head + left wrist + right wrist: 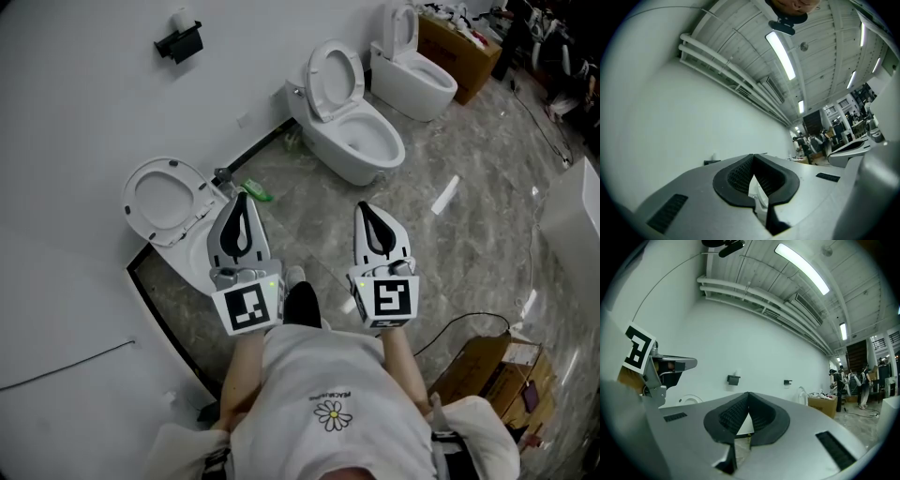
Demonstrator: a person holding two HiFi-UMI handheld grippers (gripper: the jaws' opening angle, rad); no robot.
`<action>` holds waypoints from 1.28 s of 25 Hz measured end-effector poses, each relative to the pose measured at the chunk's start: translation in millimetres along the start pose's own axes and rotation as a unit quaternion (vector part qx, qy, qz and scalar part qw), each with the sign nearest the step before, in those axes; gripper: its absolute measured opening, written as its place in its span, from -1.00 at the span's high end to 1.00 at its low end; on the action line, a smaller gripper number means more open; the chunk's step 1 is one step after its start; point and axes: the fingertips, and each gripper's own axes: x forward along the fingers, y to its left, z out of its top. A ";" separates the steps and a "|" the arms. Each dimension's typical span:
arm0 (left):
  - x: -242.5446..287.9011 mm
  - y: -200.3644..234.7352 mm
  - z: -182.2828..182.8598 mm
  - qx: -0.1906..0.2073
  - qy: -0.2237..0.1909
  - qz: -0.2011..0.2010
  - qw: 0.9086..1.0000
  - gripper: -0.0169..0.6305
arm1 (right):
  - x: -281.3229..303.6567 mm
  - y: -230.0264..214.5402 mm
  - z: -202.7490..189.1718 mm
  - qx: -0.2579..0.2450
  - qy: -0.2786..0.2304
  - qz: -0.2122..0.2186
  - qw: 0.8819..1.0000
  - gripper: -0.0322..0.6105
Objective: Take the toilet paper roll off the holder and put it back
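Note:
The black paper holder hangs on the white wall at the upper left, with a white toilet paper roll on it. In the right gripper view the holder is small and far off, straight ahead. Both grippers are held low in front of the person, well short of the wall. My left gripper is shut with nothing in it, its tips meeting. My right gripper is also shut and holds nothing. Its camera shows the left gripper's marker cube to the left.
Three white toilets stand along the wall: one with its lid up just left of the grippers, one in the middle, one farther back. Cardboard boxes lie at the back and lower right. People stand far right.

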 end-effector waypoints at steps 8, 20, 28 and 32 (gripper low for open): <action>52.2 7.8 -8.6 0.025 -0.020 -0.007 0.999 0.89 | 43.4 -20.5 3.3 -0.003 -0.032 0.005 0.999 0.87; 212.6 45.7 -57.7 0.031 -0.020 0.003 0.999 0.89 | 200.8 -54.0 -12.6 -0.015 -0.034 0.030 0.999 0.87; 377.1 85.8 -76.5 0.057 -0.040 0.013 0.997 0.89 | 360.9 -95.5 -14.4 -0.010 -0.036 0.044 0.998 0.87; 445.9 100.5 -76.3 0.064 -0.056 0.028 0.996 0.89 | 428.4 -123.2 -8.2 0.003 -0.045 0.043 0.998 0.87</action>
